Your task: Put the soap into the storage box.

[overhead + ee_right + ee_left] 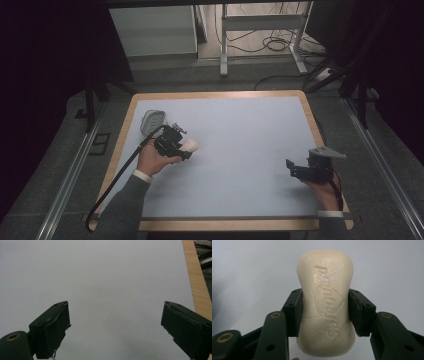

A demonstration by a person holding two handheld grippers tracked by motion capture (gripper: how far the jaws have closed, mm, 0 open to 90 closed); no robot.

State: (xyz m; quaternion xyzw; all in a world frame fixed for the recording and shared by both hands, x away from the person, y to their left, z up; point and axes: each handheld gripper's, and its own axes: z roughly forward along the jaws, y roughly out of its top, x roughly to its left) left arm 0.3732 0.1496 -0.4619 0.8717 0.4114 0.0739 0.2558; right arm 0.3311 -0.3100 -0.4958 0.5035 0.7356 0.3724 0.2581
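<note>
A cream bar of soap (325, 302) with embossed lettering is clamped across its waist by my left gripper (325, 312), both black pads pressing its sides. In the high view the left gripper (181, 148) holds the soap (190, 145) just above the pale blue mat at the left. A grey soap dish (152, 120) lies on the mat behind it, near the back left corner. My right gripper (291, 167) rests at the mat's right side. Its jaws stand wide apart in the right gripper view (115, 330) with only bare mat between them.
The pale blue mat (240, 150) covers a wood-edged table (307, 107). A wooden edge strip (196, 277) runs along the right of the right gripper view. A black cable (117, 180) trails from the left gripper off the front left. A desk frame and cables stand beyond the table.
</note>
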